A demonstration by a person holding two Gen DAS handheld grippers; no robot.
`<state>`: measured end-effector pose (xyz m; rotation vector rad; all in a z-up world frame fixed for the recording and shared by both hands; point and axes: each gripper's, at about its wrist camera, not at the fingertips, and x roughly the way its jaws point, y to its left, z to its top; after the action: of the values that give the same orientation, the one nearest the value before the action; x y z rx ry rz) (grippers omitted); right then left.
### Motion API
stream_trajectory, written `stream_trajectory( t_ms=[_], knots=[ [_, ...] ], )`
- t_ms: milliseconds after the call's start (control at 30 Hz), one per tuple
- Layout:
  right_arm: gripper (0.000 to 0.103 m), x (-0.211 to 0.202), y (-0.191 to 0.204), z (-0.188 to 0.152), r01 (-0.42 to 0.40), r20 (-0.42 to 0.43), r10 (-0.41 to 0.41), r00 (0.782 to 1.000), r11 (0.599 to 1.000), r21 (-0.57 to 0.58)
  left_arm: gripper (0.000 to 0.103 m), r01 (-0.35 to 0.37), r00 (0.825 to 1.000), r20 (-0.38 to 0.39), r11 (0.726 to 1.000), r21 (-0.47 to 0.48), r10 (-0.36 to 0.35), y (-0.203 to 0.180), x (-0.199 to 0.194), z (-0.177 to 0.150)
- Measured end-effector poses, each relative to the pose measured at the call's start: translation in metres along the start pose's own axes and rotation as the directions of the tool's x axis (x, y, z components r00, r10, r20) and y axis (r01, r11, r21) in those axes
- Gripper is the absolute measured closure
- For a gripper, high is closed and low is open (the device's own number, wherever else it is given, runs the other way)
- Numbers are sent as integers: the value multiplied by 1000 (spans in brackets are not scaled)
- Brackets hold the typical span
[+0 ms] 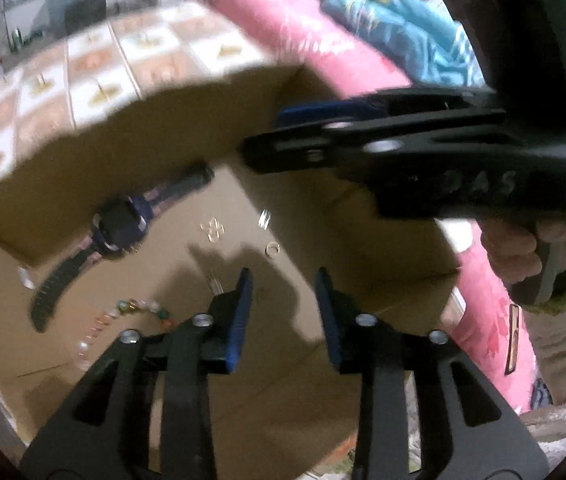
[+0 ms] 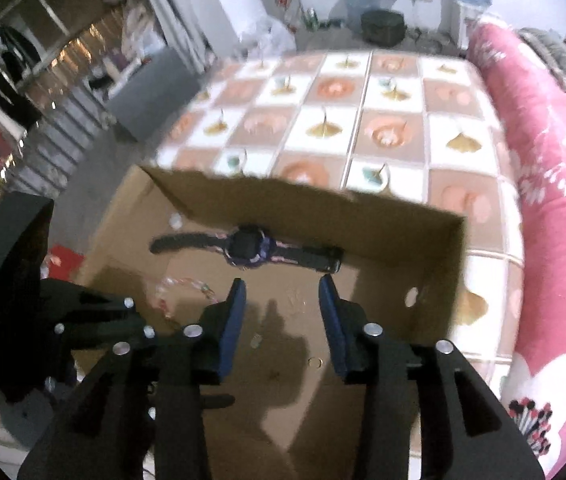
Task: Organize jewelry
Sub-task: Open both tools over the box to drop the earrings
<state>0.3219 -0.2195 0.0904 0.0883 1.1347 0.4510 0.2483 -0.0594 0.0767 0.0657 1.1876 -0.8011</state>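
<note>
A brown cardboard box (image 1: 155, 152) (image 2: 435, 264) holds the jewelry. A dark blue wristwatch (image 1: 119, 232) (image 2: 249, 248) lies flat by its far wall. A colourful bead bracelet (image 1: 123, 312) (image 2: 179, 286) and small silver rings (image 1: 213, 230) (image 2: 315, 362) rest on the box floor. My left gripper (image 1: 285, 280) hovers over the box floor, open, with nothing between its blue pads. My right gripper (image 2: 281, 286) is also open and empty above the floor, short of the watch. The right gripper also crosses the left wrist view at upper right (image 1: 403, 136), with a hand on its grip.
The box stands on a bed with a checked leaf-pattern cover (image 2: 363, 120). A long pink flowered pillow (image 2: 543, 200) (image 1: 323, 40) runs along the right. A blue blanket (image 1: 415, 28) lies behind it. Shelves and hanging clothes (image 2: 11, 80) fill the far left.
</note>
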Motion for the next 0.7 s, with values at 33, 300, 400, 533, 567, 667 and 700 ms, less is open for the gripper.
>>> stream_trajectory(
  t_ms=[33, 300, 400, 533, 567, 667, 700],
  knots=[
    [61, -11, 1, -2, 1, 23, -1, 1000, 1000, 0, 62, -10, 999, 37, 1000, 9, 9, -4, -12, -3],
    [46, -120, 16, -59, 108, 223, -104, 969, 994, -3, 24, -47, 947, 321, 996, 71, 22, -32, -89, -47],
    [39, -139, 25, -90, 100, 269, -102, 958, 995, 22, 18, -29, 926, 378, 997, 68, 1, -34, -106, -77],
    [38, -142, 35, -135, 88, 297, -106, 949, 993, 74, 16, -37, 923, 385, 999, 30, 23, -30, -110, -118],
    [38, -140, 37, -151, 63, 308, -88, 947, 994, 89, 15, -32, 921, 388, 999, 23, 20, -30, -111, -130],
    [38, -133, 39, -186, 25, 322, -68, 944, 990, 135, 12, -20, 921, 388, 1000, -2, 19, -28, -107, -161],
    [38, -128, 39, -198, 23, 319, -72, 945, 988, 153, 12, -28, 922, 385, 1000, -12, 31, -27, -103, -170]
  ],
)
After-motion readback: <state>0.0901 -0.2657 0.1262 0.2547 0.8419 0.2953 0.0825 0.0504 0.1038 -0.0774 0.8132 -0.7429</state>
